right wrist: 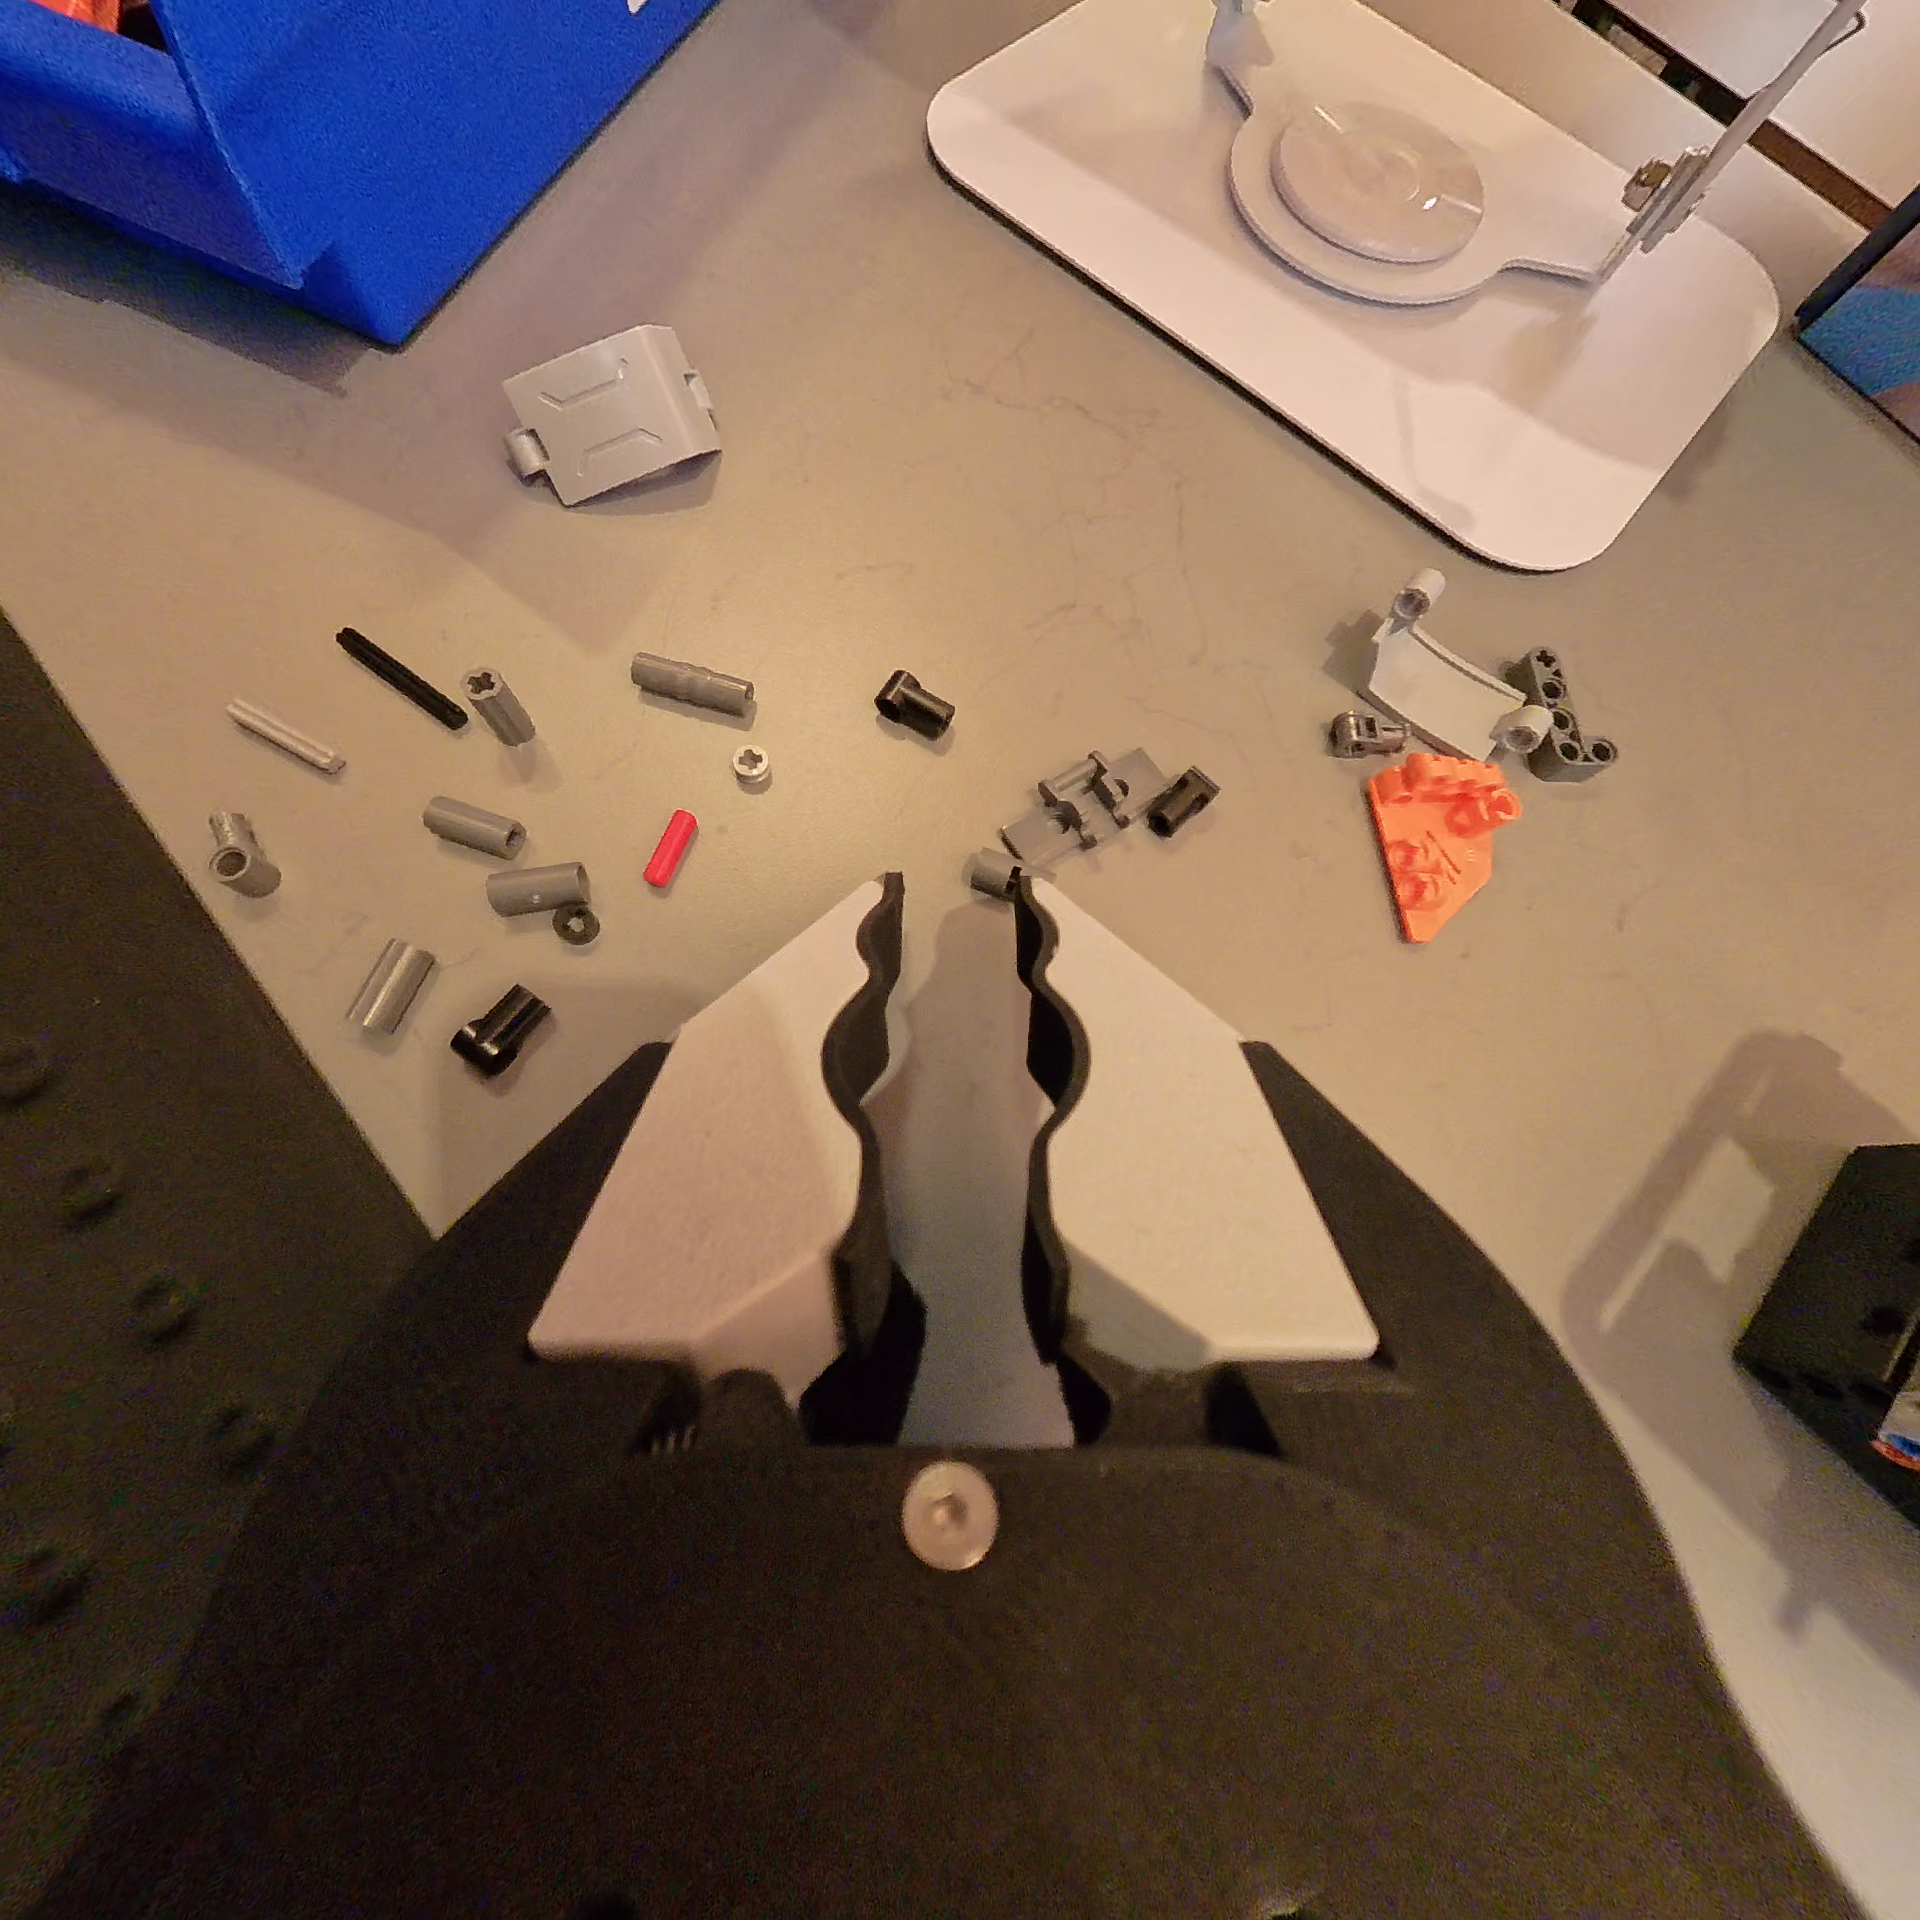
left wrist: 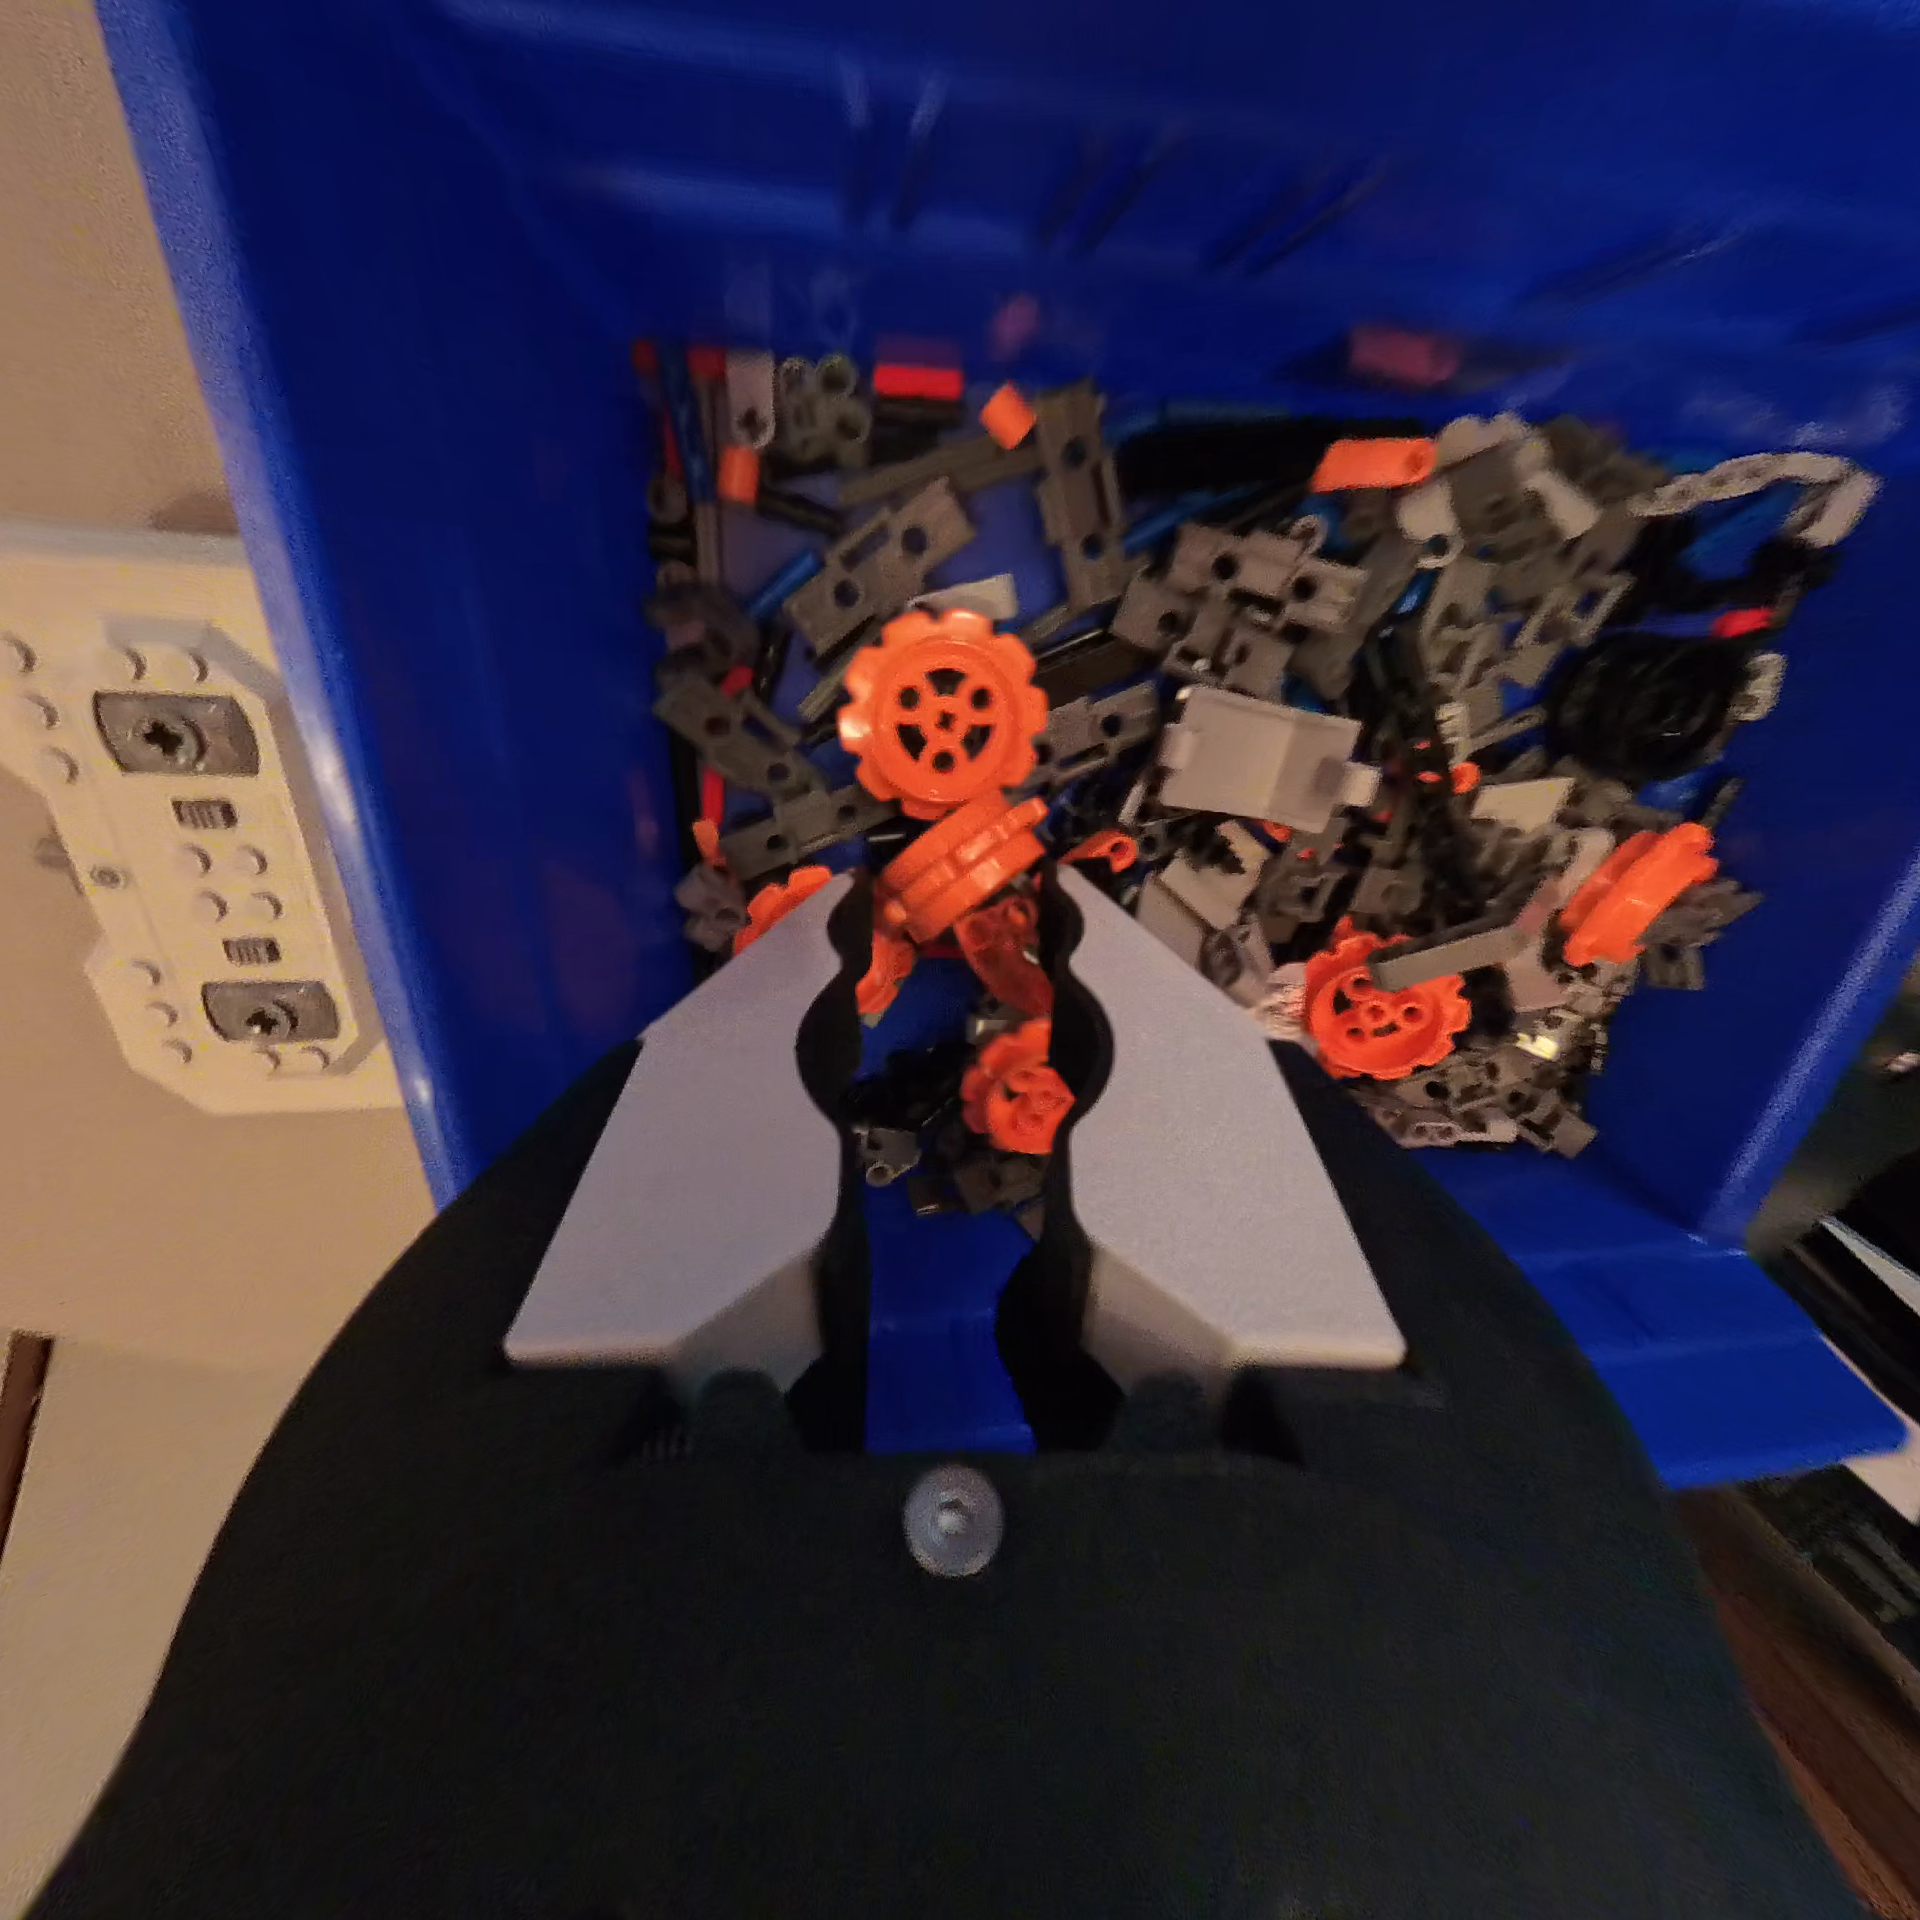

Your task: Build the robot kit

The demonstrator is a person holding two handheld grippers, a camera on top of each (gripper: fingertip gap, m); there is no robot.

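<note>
The left hand-held gripper [left wrist: 951,914] is clenched on an orange wheel piece [left wrist: 961,857], its black wavy pads pinching the ribbed hub at the fingertips. A second orange toothed wheel [left wrist: 943,712] sits just above, apparently joined to the first. The held piece hangs over the inside of a blue bin [left wrist: 436,520], above a heap of dark grey beams, black parts and more orange wheels [left wrist: 1371,1013]. A light grey panel [left wrist: 1252,753] lies on the heap to the right. Outside the bin, to the left, a white block with cross-shaped sockets [left wrist: 197,852] rests on the worktop [left wrist: 156,1247].

The right hand-held gripper [right wrist: 956,883] is released, nothing between its fingers, which stand narrowly apart above the grey worktop [right wrist: 935,468]. A small grey connector [right wrist: 992,873] lies right at its right fingertip. To the left are scattered grey sleeves, black connectors, a black axle [right wrist: 400,677] and a red pin [right wrist: 670,847]. An orange wedge plate [right wrist: 1439,842] lies to the right, a grey hinged cover [right wrist: 613,416] farther ahead, and a white stand base [right wrist: 1351,343] beyond.
</note>
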